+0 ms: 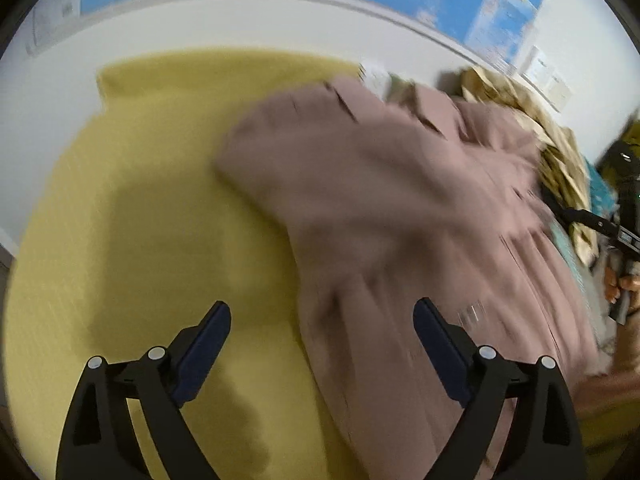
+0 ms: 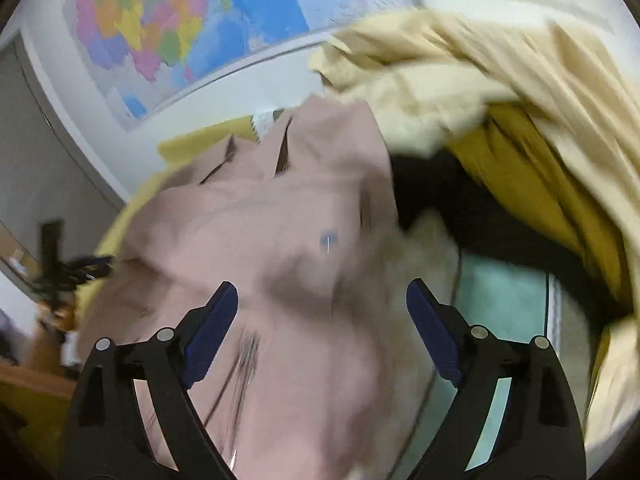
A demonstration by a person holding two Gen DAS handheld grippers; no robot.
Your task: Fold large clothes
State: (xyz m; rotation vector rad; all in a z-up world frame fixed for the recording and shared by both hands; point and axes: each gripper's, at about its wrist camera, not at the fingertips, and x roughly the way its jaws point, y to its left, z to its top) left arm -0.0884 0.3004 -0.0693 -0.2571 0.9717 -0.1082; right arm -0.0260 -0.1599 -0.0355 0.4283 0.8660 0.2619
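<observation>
A large dusty-pink garment (image 1: pixel 400 200) lies crumpled on a yellow cloth-covered surface (image 1: pixel 160 200), blurred by motion. My left gripper (image 1: pixel 322 320) hangs open above the garment's left edge, its dark blue pads wide apart and nothing between them. In the right wrist view the same pink garment (image 2: pixel 280 240) fills the middle, with a collar-like edge at its far end. My right gripper (image 2: pixel 322 304) is open over it, jaws spread wide and not pressing on the fabric. The other gripper (image 1: pixel 612 232) and a hand show at the left view's right edge.
A heap of cream and mustard clothes (image 2: pixel 500 100) piles up to the right of the pink garment, with a pale teal item (image 2: pixel 508 304) beneath. A wall map (image 2: pixel 180 28) hangs behind. A white wall borders the yellow surface on the far side.
</observation>
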